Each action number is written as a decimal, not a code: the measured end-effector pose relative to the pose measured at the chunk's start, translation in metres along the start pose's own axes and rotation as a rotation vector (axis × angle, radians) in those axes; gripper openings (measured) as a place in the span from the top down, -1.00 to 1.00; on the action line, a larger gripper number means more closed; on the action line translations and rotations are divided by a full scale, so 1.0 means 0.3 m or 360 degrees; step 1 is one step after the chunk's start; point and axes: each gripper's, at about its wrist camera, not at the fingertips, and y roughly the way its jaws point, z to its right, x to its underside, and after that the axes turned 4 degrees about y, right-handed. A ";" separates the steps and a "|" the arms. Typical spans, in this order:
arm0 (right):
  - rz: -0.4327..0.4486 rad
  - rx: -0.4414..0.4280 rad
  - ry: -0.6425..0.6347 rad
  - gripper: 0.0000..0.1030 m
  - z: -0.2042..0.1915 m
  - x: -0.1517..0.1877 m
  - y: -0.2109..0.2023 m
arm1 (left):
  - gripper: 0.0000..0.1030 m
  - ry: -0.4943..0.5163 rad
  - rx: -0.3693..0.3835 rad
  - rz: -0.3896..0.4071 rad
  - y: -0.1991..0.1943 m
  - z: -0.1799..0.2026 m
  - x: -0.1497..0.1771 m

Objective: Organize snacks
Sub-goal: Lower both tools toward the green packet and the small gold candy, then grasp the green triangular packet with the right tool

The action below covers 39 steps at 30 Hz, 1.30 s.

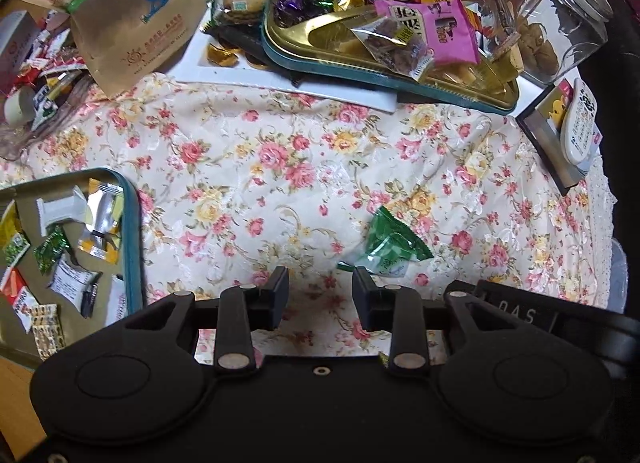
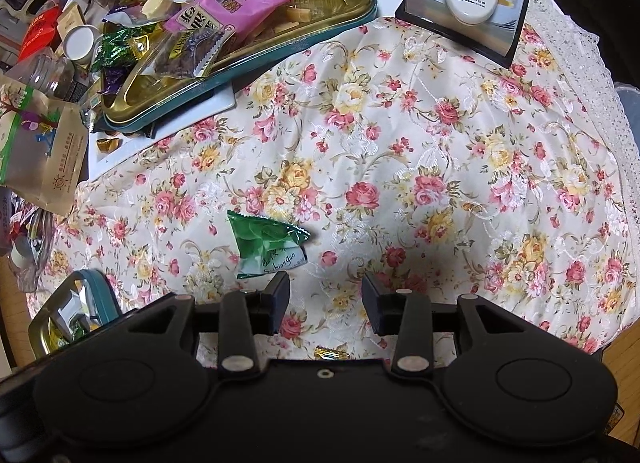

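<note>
Left gripper [image 1: 320, 291]: black two-finger claw pointing steeply down over the floral tablecloth [image 1: 280, 151], jaws apart with nothing between them.
Right gripper [image 2: 325, 295]: likewise aimed down at the cloth, jaws apart and empty.
Green packet [image 2: 266, 243]: small green-and-white triangular foil snack wrapper lying flat and alone on the cloth, just beyond the right gripper's left finger; in the left wrist view it [image 1: 390, 245] sits just past that gripper's right finger.
Sorting tin [image 1: 134, 239]: teal-rimmed shallow metal tin at the near left, already holding several small wrapped sweets.
Heaped tray [image 1: 400, 79]: gold-lined, teal-edged metal tray at the far side, piled with a pink snack bag [image 1: 436, 29] and mixed candies.
Step in hand: probably picking up the lone green packet to go into the sorting tin.
Next move calls for: one gripper shifting sideways to straddle the packet, lowering to the cloth, and closing on the thin foil without snagging the fabric.
</note>
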 end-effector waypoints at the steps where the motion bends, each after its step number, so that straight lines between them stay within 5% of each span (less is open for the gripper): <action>1: -0.0001 0.0000 0.0009 0.17 0.000 -0.003 0.004 | 0.16 -0.0001 -0.0018 0.0006 -0.002 -0.004 0.000; 39: -0.0025 -0.0029 0.0072 -0.04 -0.118 -0.021 0.102 | 0.16 -0.0149 0.0074 0.0050 -0.074 -0.200 0.001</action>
